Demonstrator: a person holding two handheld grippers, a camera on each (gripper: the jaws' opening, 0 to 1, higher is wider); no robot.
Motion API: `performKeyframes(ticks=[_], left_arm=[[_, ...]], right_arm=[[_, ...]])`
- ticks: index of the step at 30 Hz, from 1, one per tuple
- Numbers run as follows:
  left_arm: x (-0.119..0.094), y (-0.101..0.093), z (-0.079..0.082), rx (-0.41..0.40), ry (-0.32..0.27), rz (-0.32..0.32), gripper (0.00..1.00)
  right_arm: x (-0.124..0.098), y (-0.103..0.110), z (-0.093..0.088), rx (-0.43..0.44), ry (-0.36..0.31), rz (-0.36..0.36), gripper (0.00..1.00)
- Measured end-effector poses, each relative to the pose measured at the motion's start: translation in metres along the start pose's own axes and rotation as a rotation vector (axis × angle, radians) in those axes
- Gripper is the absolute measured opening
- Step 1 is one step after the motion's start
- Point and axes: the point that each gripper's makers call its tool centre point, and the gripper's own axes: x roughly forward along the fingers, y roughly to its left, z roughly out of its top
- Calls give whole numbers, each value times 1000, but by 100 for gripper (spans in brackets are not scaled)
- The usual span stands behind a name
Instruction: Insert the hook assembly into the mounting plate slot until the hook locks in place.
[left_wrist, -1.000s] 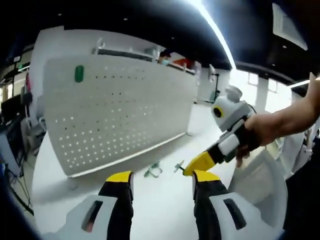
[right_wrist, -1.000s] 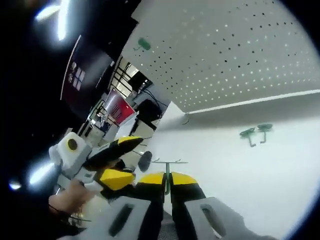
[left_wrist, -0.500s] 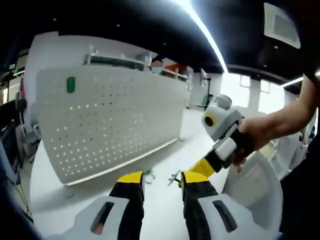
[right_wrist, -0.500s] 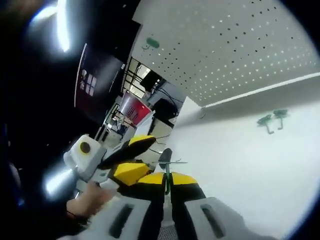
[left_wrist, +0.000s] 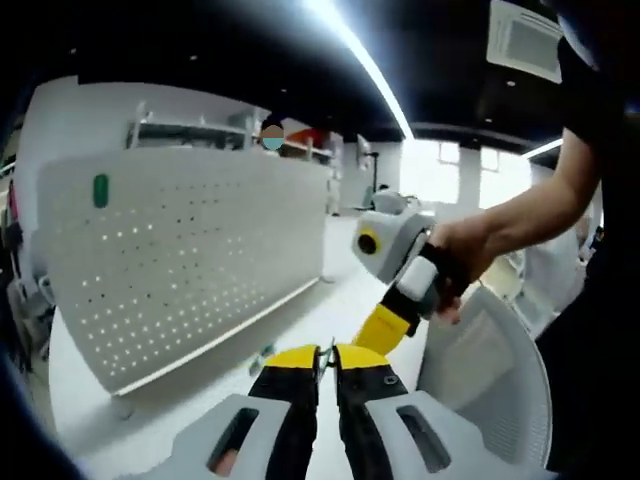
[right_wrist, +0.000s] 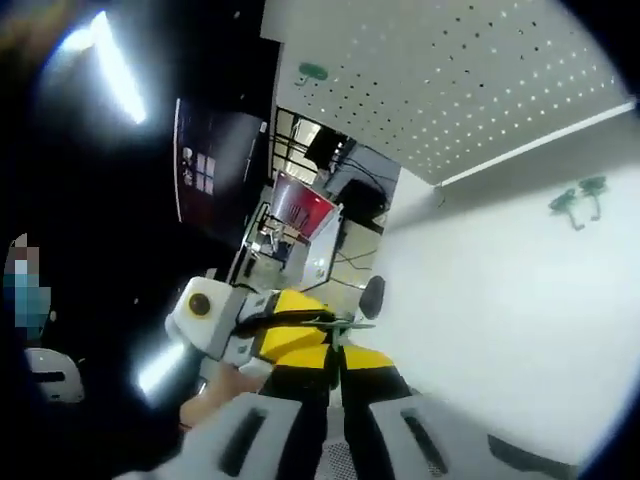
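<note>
Matt white perforated mounting plate (left_wrist: 180, 255) — metal-looking

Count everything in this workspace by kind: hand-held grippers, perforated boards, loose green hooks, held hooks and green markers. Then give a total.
Hand-held grippers: 2, left hand-held gripper, right hand-held gripper
Perforated board: 1
Loose green hooks: 2
Held hook: 1
Green marker: 1
Total: 7

Both views low over table (left_wrist: 180, 400), facing pegboard (left_wrist: 190, 260); right view rolled.
</note>
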Motion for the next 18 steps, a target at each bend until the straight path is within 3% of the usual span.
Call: performKeyframes(ticks=[2, 9, 13, 16, 18], left_arm=[[0, 3, 2, 57, 0, 9, 3], [8, 5, 4, 63, 36, -3, 2], [9, 12, 5, 42, 48, 12, 2], [10, 20, 6, 25, 67, 47, 2], [10, 27, 4, 20, 90, 74, 1]], right_arm=[[-1, 2, 1, 26, 4, 19, 0], [-1, 0, 4, 10, 8, 22, 0], [2, -2, 13, -51, -23, -2, 1], [2, -5, 25, -158, -54, -58, 1], [1, -1, 37, -221, -109, -86, 2]])
